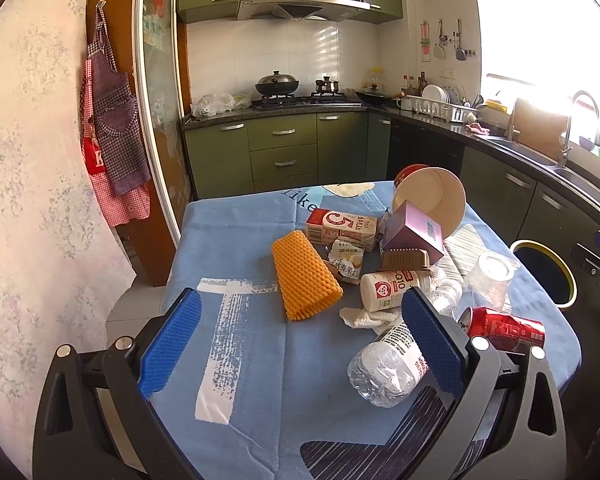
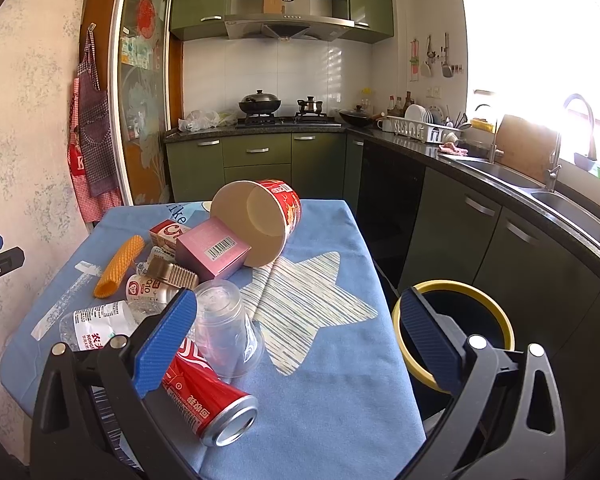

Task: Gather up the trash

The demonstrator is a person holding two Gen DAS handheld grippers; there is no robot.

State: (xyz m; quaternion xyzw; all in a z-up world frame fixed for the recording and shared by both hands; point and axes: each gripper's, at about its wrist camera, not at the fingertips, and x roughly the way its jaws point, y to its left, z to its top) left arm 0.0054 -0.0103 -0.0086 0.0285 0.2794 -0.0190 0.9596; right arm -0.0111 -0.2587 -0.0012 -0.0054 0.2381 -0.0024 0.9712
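Note:
Trash lies heaped on the blue tablecloth (image 1: 240, 240). An orange foam sleeve (image 1: 305, 276), a milk carton (image 1: 340, 228), a white Q10 bottle (image 1: 386, 290), a crushed water bottle (image 1: 388, 364), a red can (image 1: 508, 326), a clear plastic cup (image 1: 490, 280), a pink box (image 1: 414, 232) and a tipped paper bowl (image 1: 432, 200) make up the pile. My left gripper (image 1: 300, 344) hovers open above the near cloth, holding nothing. My right gripper (image 2: 300, 340) is open too, with the red can (image 2: 208, 396) and clear cup (image 2: 226, 328) by its left finger. The yellow-rimmed bin (image 2: 456, 332) sits right of the table.
Green kitchen cabinets (image 1: 284, 152) and a stove with pots (image 1: 278, 84) stand behind the table. A dark counter with a sink (image 2: 572, 204) and dish rack (image 2: 424, 128) runs along the right. Aprons (image 1: 112, 128) hang on the left wall beside a glass door.

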